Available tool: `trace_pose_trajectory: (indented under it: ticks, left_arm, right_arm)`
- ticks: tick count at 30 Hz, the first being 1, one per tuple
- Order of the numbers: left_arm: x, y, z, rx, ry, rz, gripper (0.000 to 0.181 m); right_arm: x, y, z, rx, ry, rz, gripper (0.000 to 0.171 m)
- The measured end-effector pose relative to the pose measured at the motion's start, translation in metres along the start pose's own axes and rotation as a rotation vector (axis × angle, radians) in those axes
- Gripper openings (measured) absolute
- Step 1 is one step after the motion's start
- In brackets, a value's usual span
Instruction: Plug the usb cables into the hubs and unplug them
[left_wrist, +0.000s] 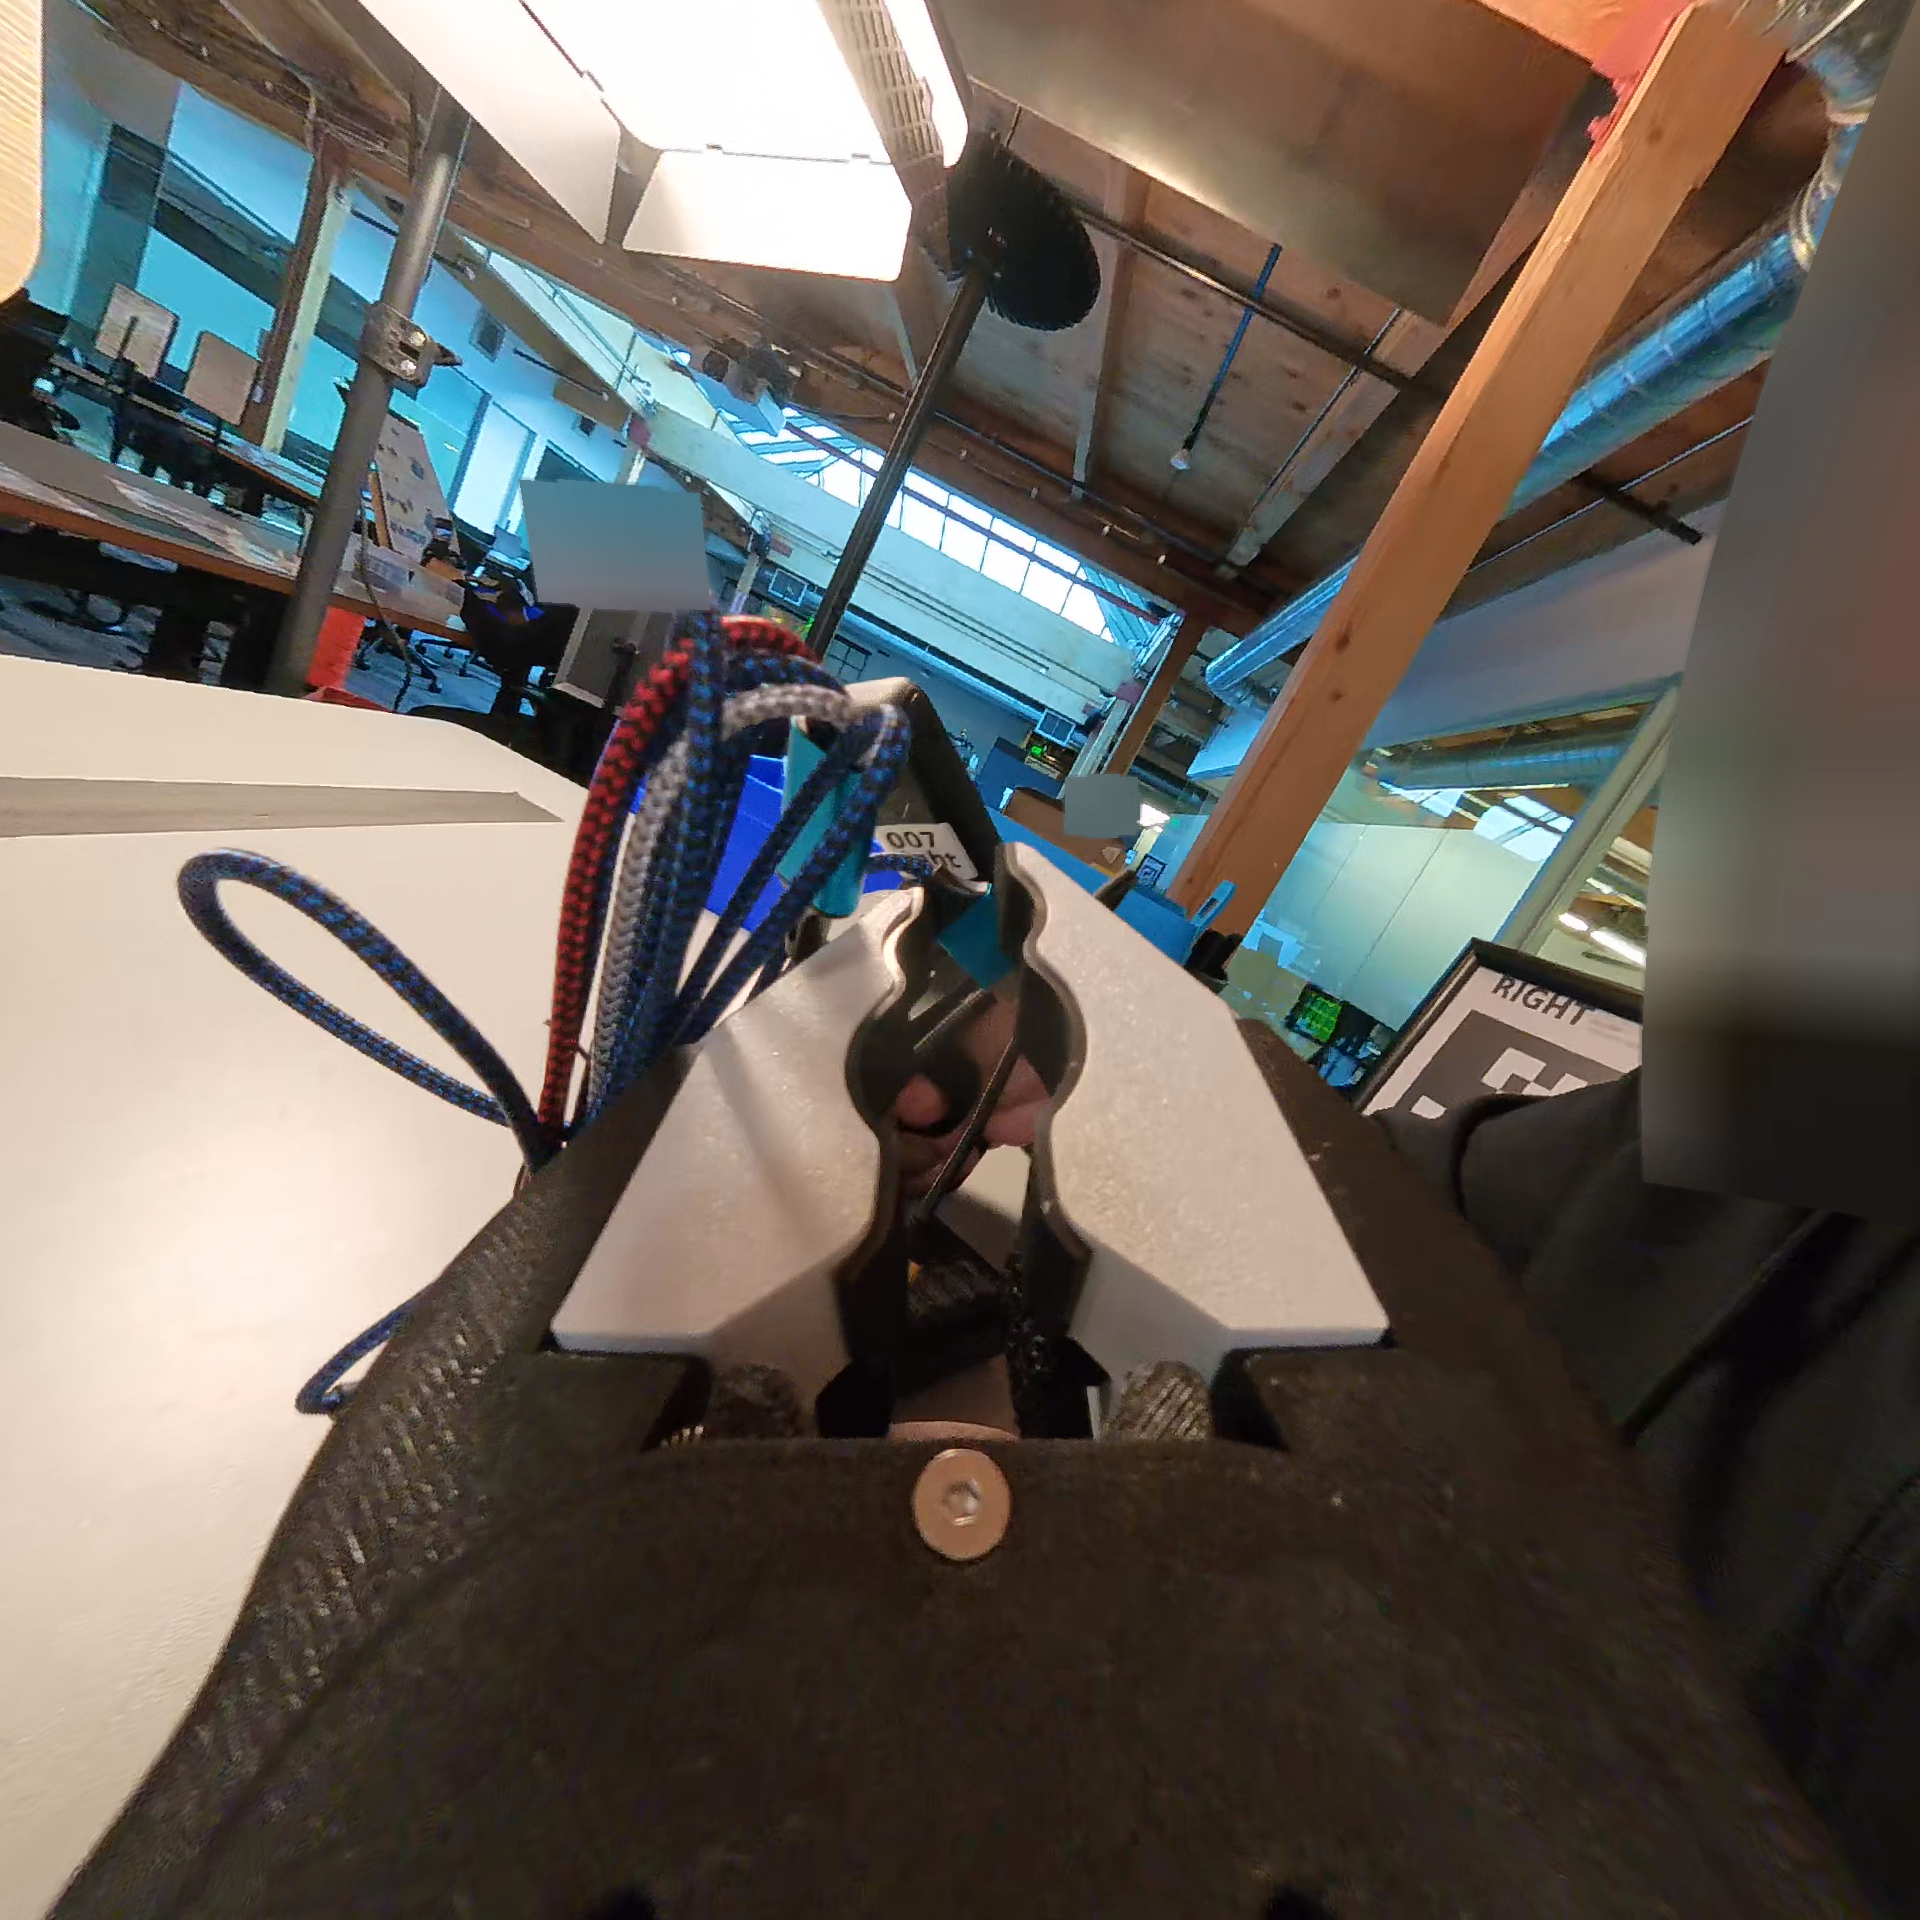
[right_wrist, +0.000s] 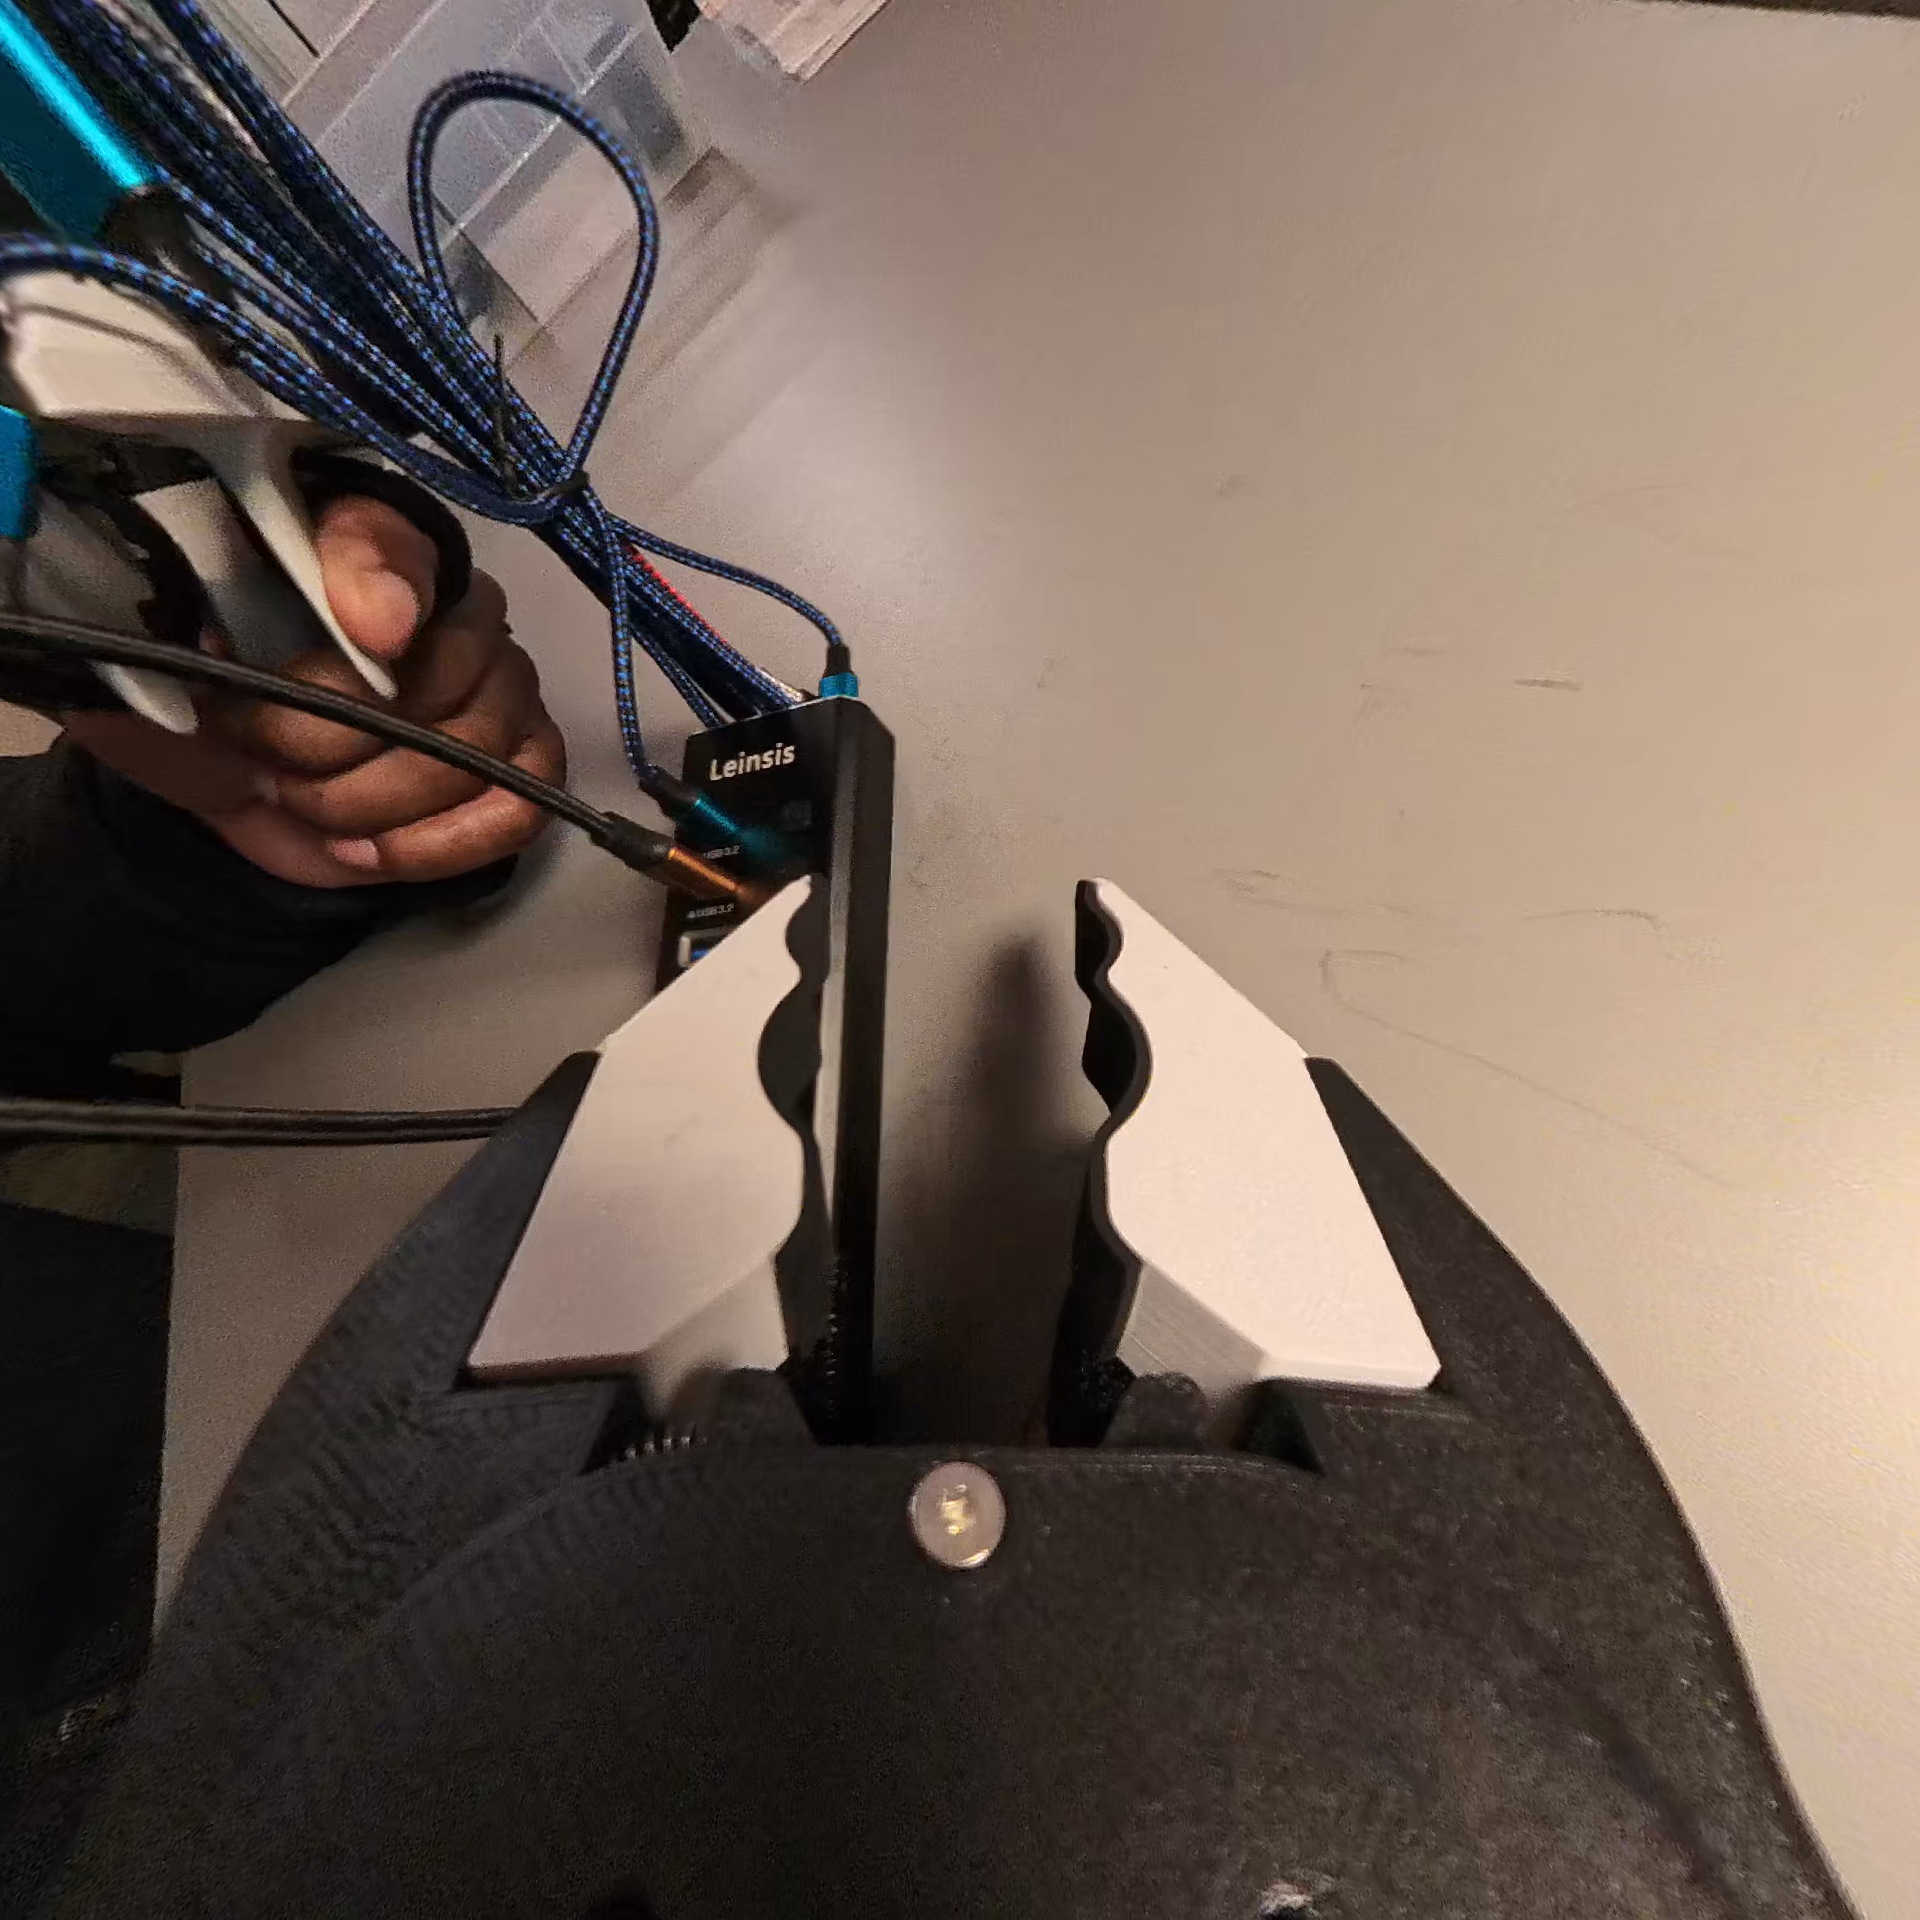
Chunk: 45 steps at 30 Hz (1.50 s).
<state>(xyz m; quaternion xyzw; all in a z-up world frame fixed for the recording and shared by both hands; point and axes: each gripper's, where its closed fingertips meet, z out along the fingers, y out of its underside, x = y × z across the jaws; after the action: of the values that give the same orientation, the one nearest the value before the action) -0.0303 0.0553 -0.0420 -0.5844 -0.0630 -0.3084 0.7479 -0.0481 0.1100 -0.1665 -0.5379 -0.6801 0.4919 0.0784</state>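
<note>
A black USB hub (right_wrist: 857, 935) stands on edge on the grey table (right_wrist: 1351, 520), between the fingers of my open right gripper (right_wrist: 945, 894). It touches the left finger, with a gap to the right one. A copper plug (right_wrist: 707, 878) on a black cable and two teal plugs (right_wrist: 727, 821) sit in the hub. My left gripper (left_wrist: 961, 894) is closed on a teal plug (left_wrist: 971, 948), and a thin black cable runs through its gap. Its white fingers (right_wrist: 208, 416) show at the upper left of the right wrist view. A tied bundle of braided cables (left_wrist: 644, 831) hangs beside it.
A person's hand (right_wrist: 416, 748) rests on the table just left of the hub. A second black cable (right_wrist: 260, 1122) runs across the table's left edge. A lamp panel (left_wrist: 769, 135) and a wooden post (left_wrist: 1455, 520) rise behind. A marker board (left_wrist: 1507, 1039) is at the right.
</note>
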Motion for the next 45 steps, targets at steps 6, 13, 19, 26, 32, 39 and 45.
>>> trace_pose_trajectory:
  ticks: [6, 13, 19, 26, 32, 39, 45]
  left_arm:
    - [-0.003, 0.002, 0.000, -0.022, -0.055, 0.077, 0.015]
    - [-0.005, 0.003, -0.003, -0.058, -0.111, 0.210, 0.014]
    - [-0.002, 0.012, -0.002, -0.115, -0.103, 0.318, 0.014]
    - [0.003, 0.026, -0.008, -0.194, -0.080, 0.434, 0.015]
    - [0.006, 0.046, -0.004, -0.228, -0.129, 0.292, 0.015]
    - [0.016, 0.056, -0.001, -0.264, -0.051, 0.258, 0.015]
    - [0.020, 0.064, 0.001, -0.302, -0.038, 0.293, 0.015]
  right_arm:
    - [-0.008, -0.007, -0.019, 0.010, 0.007, -0.071, 0.046]
    - [-0.017, 0.007, -0.044, -0.001, 0.046, -0.184, 0.047]
    - [-0.031, 0.007, -0.055, 0.062, -0.002, -0.201, 0.044]
    - [-0.077, 0.022, -0.069, 0.136, -0.131, -0.194, 0.030]
    - [-0.107, 0.020, -0.051, 0.279, -0.115, -0.068, 0.031]
    - [-0.114, 0.000, -0.025, 0.349, -0.155, 0.088, 0.031]
    - [-0.118, -0.001, -0.022, 0.361, -0.199, 0.130, 0.031]
